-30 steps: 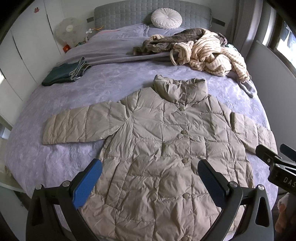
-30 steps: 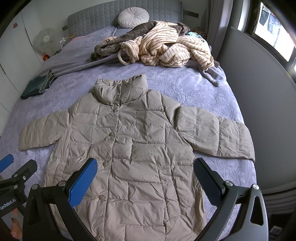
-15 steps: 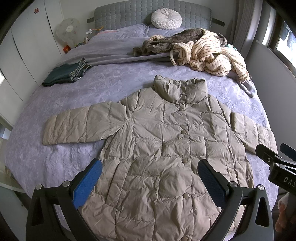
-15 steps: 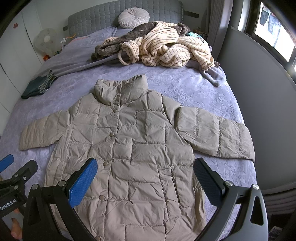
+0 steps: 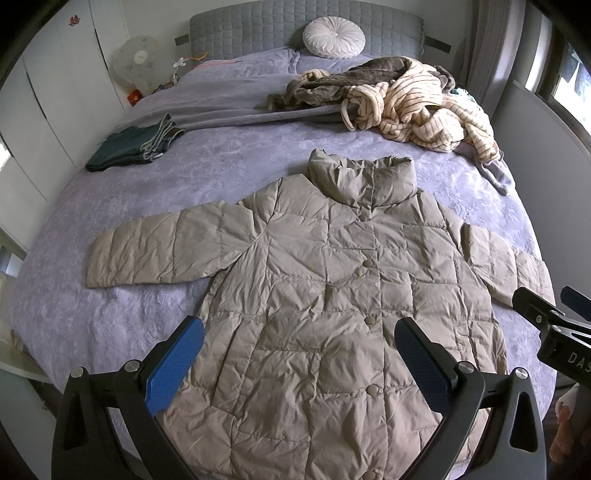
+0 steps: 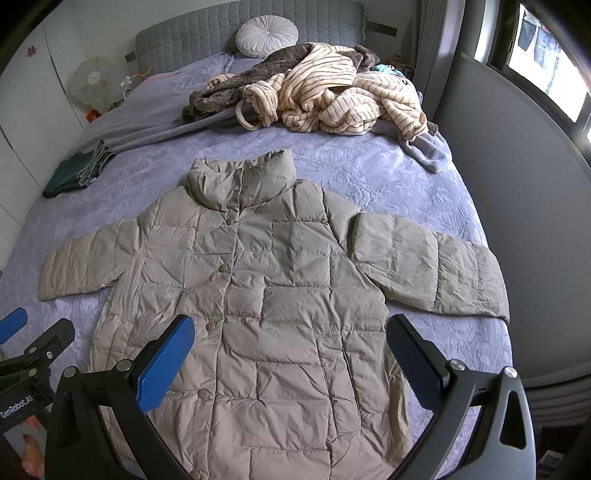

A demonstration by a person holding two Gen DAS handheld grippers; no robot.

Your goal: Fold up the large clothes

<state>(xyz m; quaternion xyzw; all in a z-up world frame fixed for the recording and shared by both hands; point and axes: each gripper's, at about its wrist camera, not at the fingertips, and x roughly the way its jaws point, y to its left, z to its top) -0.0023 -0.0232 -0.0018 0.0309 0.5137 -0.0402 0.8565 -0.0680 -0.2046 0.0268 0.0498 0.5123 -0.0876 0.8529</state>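
Item 1: beige quilted puffer jacket, laid flat and face up on the bed, buttoned down the front, collar toward the headboard, both sleeves spread sideways, hem at the near edge.

Item 2: my left tool, fingers spread wide, nothing between them, hovering over the jacket's lower half.

Item 3: my right tool, likewise spread wide and holding nothing, above the same hem area; I see it at the right edge of the left view too.

Item 4: heap of striped cream and brown garments near the pillows, well apart from the jacket.

Item 5: folded dark green clothing at the bed's left side.

Item 6: round white cushion against the headboard.
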